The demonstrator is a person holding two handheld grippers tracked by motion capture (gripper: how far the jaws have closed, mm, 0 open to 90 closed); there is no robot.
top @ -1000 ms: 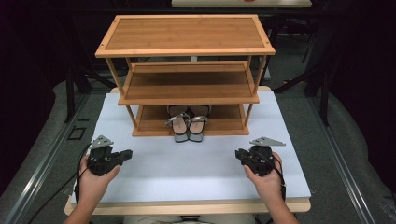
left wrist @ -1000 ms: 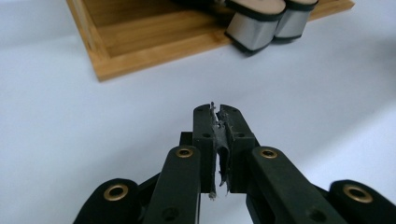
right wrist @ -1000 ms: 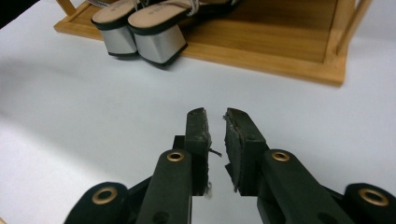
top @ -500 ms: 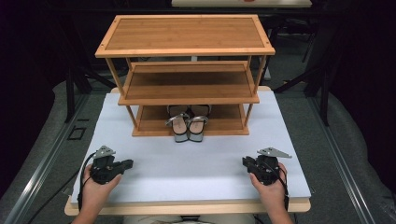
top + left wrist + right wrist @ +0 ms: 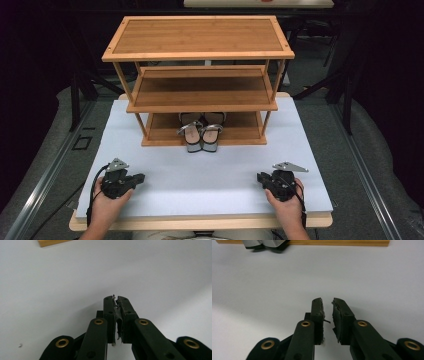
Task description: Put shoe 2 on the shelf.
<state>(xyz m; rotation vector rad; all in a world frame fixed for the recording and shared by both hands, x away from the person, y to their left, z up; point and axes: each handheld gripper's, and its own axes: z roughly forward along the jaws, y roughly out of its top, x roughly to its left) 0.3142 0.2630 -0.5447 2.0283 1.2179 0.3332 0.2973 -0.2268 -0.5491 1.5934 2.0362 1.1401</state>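
A three-tier wooden shoe rack [image 5: 199, 54] stands at the back of the white table. A pair of grey sandals [image 5: 201, 136] sits on its lowest shelf, toes poking out over the front edge; the toes also show in the right gripper view [image 5: 265, 243]. My left gripper [image 5: 141, 177] rests low at the near left of the table, jaws shut and empty [image 5: 115, 298]. My right gripper [image 5: 260, 177] sits at the near right, its jaws [image 5: 327, 300] almost together with a thin gap and nothing between them. Both point toward the rack.
The white table top [image 5: 210, 170] lies between the grippers and the rack. The rack's base rail [image 5: 342, 242] runs across the top of the right gripper view; a corner of it [image 5: 50, 242] shows in the left gripper view. Dark floor and metal rails surround the table.
Both hands have sunk and drawn back toward the table's near edge. The jaws look the same; the sandals and rack have not moved.
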